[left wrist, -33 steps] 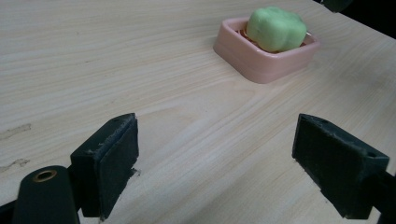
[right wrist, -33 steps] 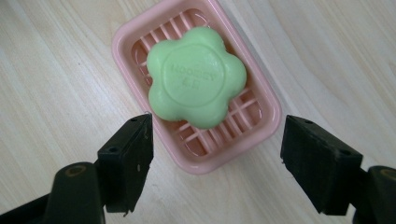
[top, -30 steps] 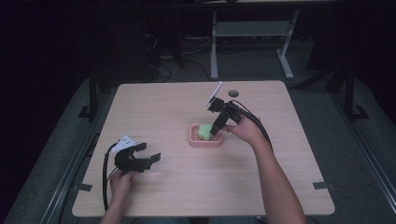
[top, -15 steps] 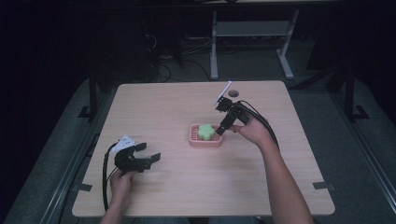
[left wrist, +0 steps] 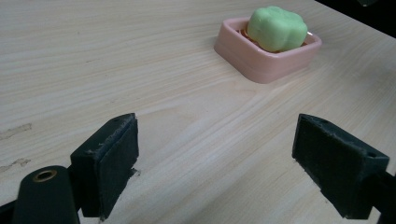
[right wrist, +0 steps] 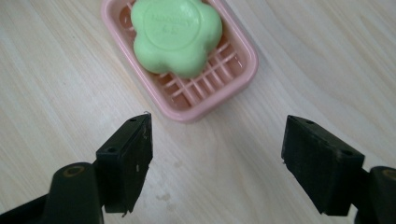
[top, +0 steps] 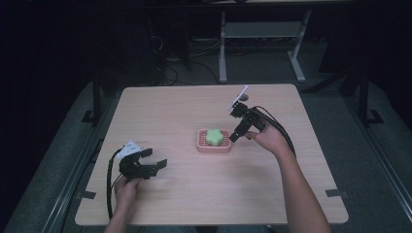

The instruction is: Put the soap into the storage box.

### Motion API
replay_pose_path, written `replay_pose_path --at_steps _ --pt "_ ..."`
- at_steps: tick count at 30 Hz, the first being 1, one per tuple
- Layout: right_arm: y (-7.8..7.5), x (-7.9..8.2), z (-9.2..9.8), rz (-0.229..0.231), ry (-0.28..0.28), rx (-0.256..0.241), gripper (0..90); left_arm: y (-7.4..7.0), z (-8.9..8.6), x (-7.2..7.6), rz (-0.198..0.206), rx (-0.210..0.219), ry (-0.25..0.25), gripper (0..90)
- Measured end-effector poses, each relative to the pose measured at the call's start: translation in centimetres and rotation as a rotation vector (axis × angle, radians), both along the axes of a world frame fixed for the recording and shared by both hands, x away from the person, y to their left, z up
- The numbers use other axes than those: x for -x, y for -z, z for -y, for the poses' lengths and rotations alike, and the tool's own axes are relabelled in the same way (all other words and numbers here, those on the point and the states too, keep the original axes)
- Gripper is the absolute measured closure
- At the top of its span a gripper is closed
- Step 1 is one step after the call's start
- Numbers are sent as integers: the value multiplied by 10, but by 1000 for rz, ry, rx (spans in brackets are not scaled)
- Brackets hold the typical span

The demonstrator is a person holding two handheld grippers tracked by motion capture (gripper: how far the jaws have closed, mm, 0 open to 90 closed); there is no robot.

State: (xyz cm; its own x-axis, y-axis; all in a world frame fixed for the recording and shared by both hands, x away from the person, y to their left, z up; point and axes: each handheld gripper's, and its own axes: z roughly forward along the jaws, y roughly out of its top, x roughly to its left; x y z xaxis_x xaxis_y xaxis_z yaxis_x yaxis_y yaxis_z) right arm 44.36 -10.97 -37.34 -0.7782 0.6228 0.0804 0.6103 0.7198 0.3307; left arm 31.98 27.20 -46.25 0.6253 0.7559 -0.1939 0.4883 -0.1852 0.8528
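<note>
Seen from above: a light wooden desk (top: 194, 111), wide, with visible grain. Near its middle, a pink soap dish (top: 214, 141) with a slatted bottom, and inside it, toward one end, a green flower-shaped soap (top: 214, 136) with embossed lettering too blurred to read. Just right of the dish, the right tongs (top: 233, 136), tilted down toward the dish, jaws wide apart and holding nothing; in the right gripper view the dish lies just beyond the two black pads, not touched. Well apart, at the front left of the desk, the left tongs (top: 156, 166), low over the wood, also spread wide and empty, pointing toward the dish.
</note>
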Motion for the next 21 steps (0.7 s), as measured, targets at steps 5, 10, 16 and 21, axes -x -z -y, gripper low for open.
replay_pose_path --at_steps 5,10,16,21 --pt "-3 4 4 5 3 1 241 0 0 0 0 -6 2 143" --pt "-8 8 7 15 -2 -6 241 0 0 0 0 -7 2 143" --pt "-10 13 11 21 1 -14 229 0 1 0 0 3 -1 143" --pt "-7 17 17 19 7 -20 214 0 1 0 0 1 -2 144"
